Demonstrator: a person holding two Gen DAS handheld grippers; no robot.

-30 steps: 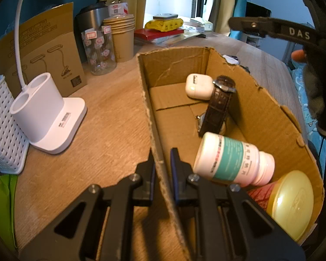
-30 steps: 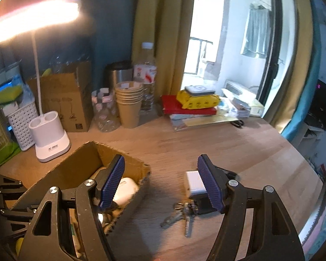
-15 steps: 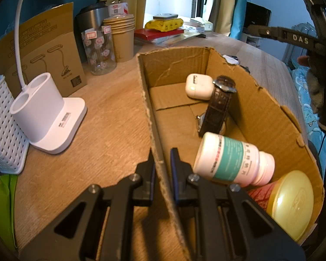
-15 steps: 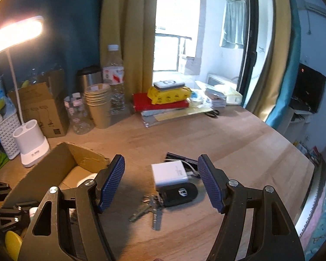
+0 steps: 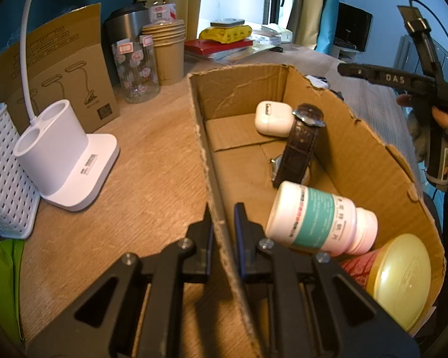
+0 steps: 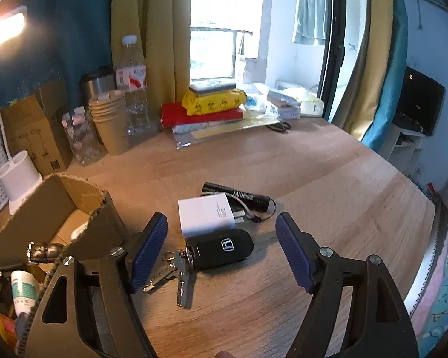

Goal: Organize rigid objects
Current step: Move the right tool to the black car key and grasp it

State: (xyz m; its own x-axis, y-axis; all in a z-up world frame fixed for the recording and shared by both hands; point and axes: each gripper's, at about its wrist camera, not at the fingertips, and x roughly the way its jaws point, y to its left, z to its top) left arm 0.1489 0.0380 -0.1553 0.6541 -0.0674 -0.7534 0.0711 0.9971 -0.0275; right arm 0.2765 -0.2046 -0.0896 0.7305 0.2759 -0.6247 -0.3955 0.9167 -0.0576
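My left gripper (image 5: 222, 223) is clamped on the side wall of the cardboard box (image 5: 358, 155), which holds a pill bottle (image 5: 319, 217), a watch (image 5: 301, 146) and an earbud case (image 5: 271, 117). My right gripper (image 6: 221, 253) hangs over the car key (image 6: 221, 247) on the table (image 6: 328, 173), its jaws opening wide with nothing gripped. A white charger (image 6: 206, 214) and a flashlight (image 6: 239, 195) lie just behind the key.

I see daylight pouring through the window (image 6: 215, 29), blown out to white. The lit lamp head (image 6: 3, 32) glares at the upper left of my right view, casting warm light on the table (image 6: 328, 179). Fisheye bending curves both frames' edges, corners go black, and nearby gripper bodies look soft.
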